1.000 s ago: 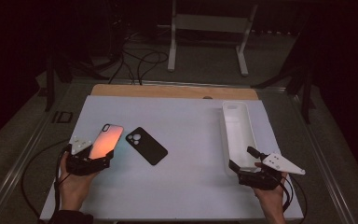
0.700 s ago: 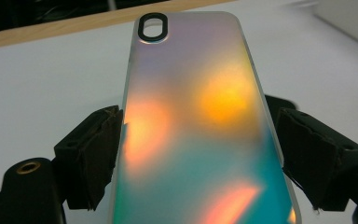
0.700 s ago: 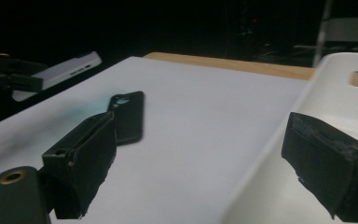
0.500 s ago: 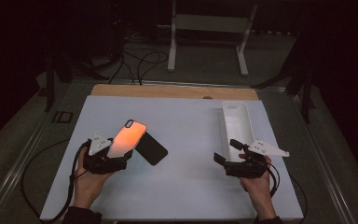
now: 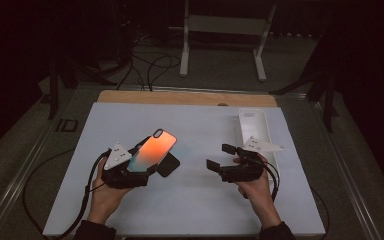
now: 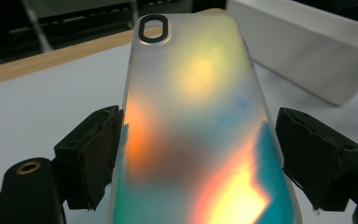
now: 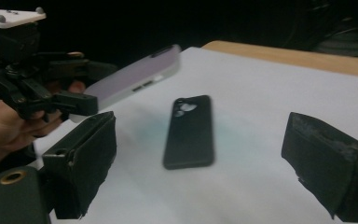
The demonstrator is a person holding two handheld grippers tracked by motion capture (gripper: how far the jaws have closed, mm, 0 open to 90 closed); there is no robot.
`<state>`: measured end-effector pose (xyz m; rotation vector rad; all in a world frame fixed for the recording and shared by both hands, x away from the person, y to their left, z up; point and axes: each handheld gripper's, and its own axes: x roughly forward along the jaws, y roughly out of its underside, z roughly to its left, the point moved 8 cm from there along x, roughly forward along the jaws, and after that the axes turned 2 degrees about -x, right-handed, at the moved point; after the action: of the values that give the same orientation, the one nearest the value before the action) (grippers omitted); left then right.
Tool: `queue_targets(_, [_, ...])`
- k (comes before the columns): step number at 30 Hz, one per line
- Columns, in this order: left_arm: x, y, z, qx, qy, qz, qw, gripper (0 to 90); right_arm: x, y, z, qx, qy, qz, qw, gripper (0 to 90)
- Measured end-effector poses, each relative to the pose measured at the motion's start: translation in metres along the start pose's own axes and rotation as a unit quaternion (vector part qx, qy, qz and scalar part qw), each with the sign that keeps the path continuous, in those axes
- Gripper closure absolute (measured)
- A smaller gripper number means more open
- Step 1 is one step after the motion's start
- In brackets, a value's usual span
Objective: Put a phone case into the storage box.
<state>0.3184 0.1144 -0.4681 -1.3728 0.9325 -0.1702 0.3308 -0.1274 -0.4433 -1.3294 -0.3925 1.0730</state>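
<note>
The frosted, iridescent orange-and-teal phone case (image 6: 196,126) is already off the worktop (image 5: 195,210), clamped by its long edges between the jaws of the left hand-held gripper (image 5: 139,167) and tilted upward just above the flat black phone-shaped slab (image 7: 189,131) lying on the white worktop. The right hand-held gripper (image 5: 222,157) faces that black slab with its jaws spread wide and nothing between them, so I judge the pick-up done. Still left, apparently, is taking the slab and bringing the two together, while the long white tray (image 5: 254,125) stands apart behind.
</note>
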Motion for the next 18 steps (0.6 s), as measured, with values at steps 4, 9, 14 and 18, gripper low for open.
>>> queue_targets(4, [0.004,-0.004,-0.012,0.019,0.024,-0.005,0.9995,16.8,0.012,-0.002,0.008,0.005,-0.020,0.014,0.9997,10.1])
queue_targets(9, [0.012,-0.006,-0.025,0.035,0.043,-0.003,0.9985,16.8,0.025,-0.003,0.013,0.023,-0.031,0.028,0.9989,12.0])
queue_targets(14, [0.017,-0.009,-0.035,0.038,0.061,-0.007,0.9974,16.8,0.036,-0.003,0.013,0.065,-0.045,0.039,0.9961,16.1])
queue_targets(18, [0.019,-0.009,-0.042,0.044,0.072,-0.008,0.9964,16.8,0.042,-0.002,0.016,0.088,-0.062,0.043,0.9933,20.8])
